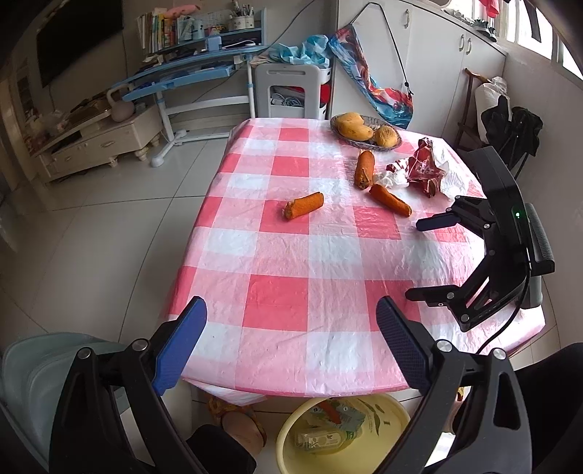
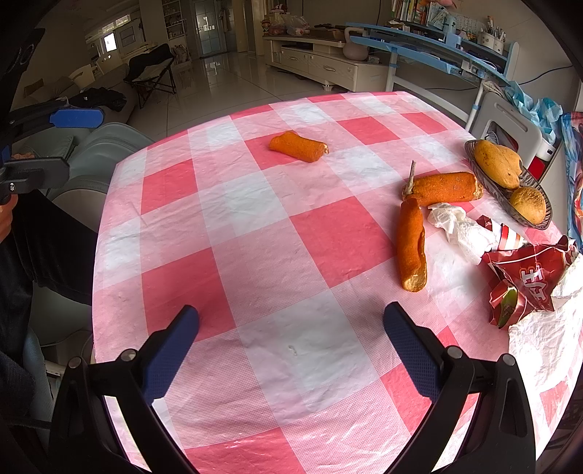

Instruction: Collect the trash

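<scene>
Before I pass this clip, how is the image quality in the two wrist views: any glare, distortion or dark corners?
Left wrist view: strong fisheye bending, dark vignetted corners, window blown out at top right, tablecloth evenly lit and sharp. Right wrist view: same curvature and dark corners, sheen on the plastic tablecloth near the bottom edge, orange peels crisp.

Table point(image 2: 255, 233) covered by pink checked cloth; three orange peels point(image 2: 411, 244), tissue point(image 2: 455, 222), red wrapper point(image 2: 528, 277), fruit dish point(image 2: 517, 182) laid on it
</scene>
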